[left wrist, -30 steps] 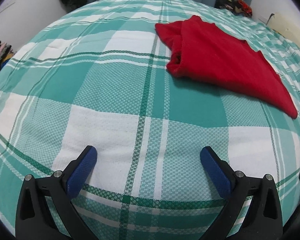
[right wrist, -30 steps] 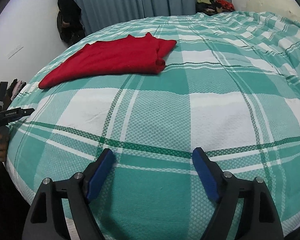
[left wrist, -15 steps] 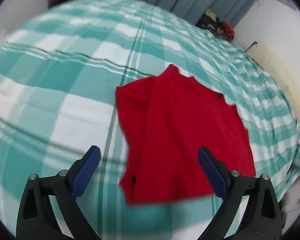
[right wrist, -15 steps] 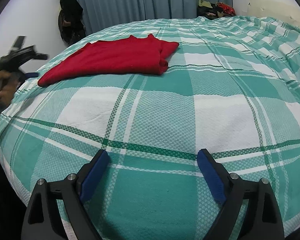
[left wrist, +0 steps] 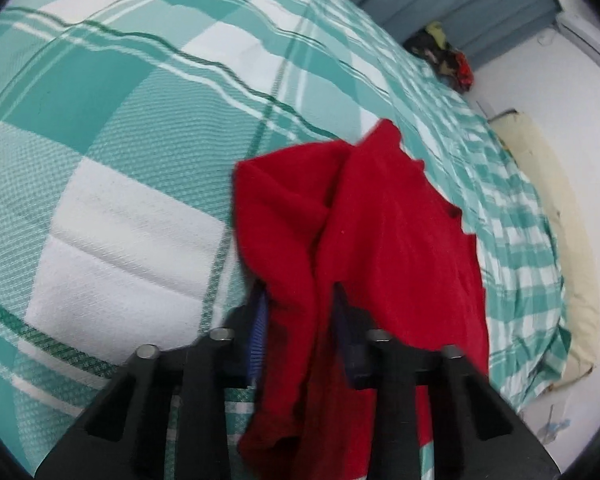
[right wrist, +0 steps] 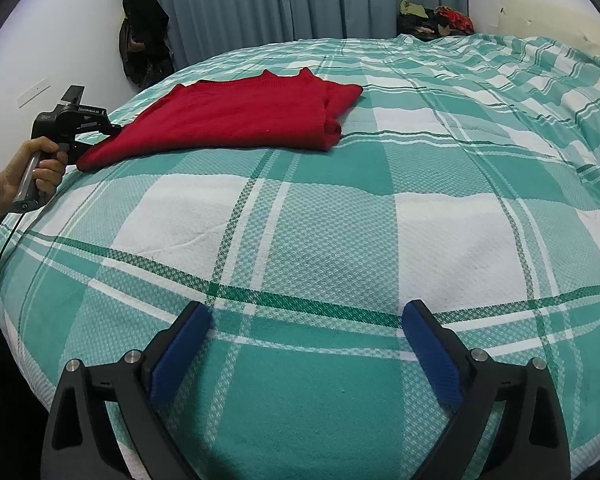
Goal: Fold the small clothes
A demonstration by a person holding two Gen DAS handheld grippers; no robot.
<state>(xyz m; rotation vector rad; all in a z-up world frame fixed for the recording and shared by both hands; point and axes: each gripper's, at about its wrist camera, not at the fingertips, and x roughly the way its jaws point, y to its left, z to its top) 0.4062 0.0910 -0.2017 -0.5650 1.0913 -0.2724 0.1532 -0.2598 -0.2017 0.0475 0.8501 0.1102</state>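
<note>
A red knit garment (right wrist: pixel 236 120) lies folded lengthwise on a green and white checked bedspread (right wrist: pixel 340 216), at the far left of the bed. In the left wrist view the garment (left wrist: pixel 380 232) fills the middle, and my left gripper (left wrist: pixel 300 300) is shut on its near corner. In the right wrist view that left gripper (right wrist: pixel 100 136) sits at the garment's left tip, held by a hand. My right gripper (right wrist: pixel 306 320) is open and empty over the bedspread near the front edge, well apart from the garment.
Blue-grey curtains (right wrist: pixel 280 0) hang behind the bed. A dark bag (right wrist: pixel 144 32) hangs on the left wall. A heap of clothes (right wrist: pixel 436 20) lies at the far right corner. A cream pillow (left wrist: pixel 556 216) lies along the bed's right side.
My left gripper moved to the garment's near corner and shut on it. My right gripper stayed open in nearly the same place.
</note>
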